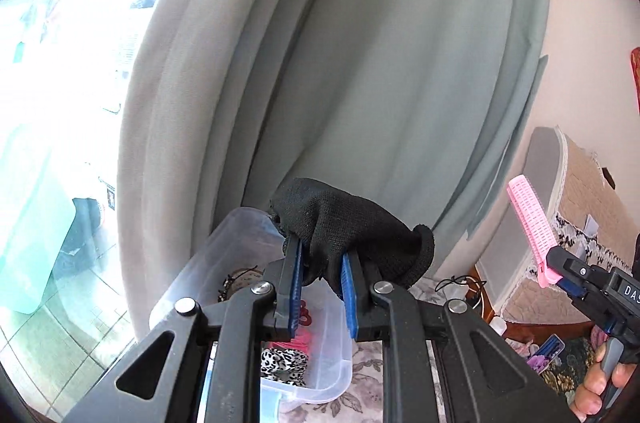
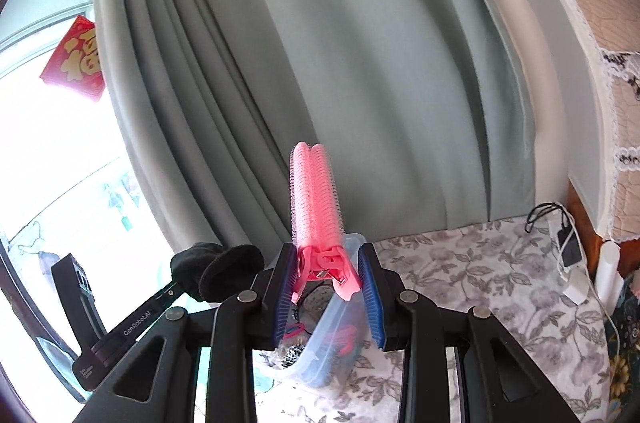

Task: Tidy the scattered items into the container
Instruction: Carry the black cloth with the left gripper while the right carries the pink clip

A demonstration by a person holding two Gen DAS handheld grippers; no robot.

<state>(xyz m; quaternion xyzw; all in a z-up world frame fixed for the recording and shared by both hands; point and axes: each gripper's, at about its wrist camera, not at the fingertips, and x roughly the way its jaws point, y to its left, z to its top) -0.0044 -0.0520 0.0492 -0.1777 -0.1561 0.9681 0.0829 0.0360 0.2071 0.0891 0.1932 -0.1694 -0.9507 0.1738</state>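
Pink hair clip (image 2: 316, 207) stands tall in my right gripper (image 2: 328, 287). Its long side runs straight up from my jaws, and its fuzzy roller end points up toward the grey-green curtain (image 2: 360, 63). My right jaws squeeze its two flat pink handles at the bottom, one blue pad (image 2: 370, 297) on each side, with a wide gap kept between them by the clip.

My left gripper (image 1: 322, 287) holds a black cloth (image 1: 352, 235). The cloth is bunched up and pokes out past my jaws, with its rolled edge hanging off to the right. My left jaws are almost shut, pinching the cloth in a thin gap.

The clear plastic box (image 1: 328, 371) sits right under and just past both pairs of jaws, on the flowery bedspread (image 2: 480, 283). Its long side runs away from me. Inside I see a spotted black-and-white scrunchie (image 1: 282, 363), some pink things I can't make out, and a dark hair tie (image 1: 238, 281) at the far end.

In the left view my right hand (image 1: 604, 379) shows at the lower right edge.
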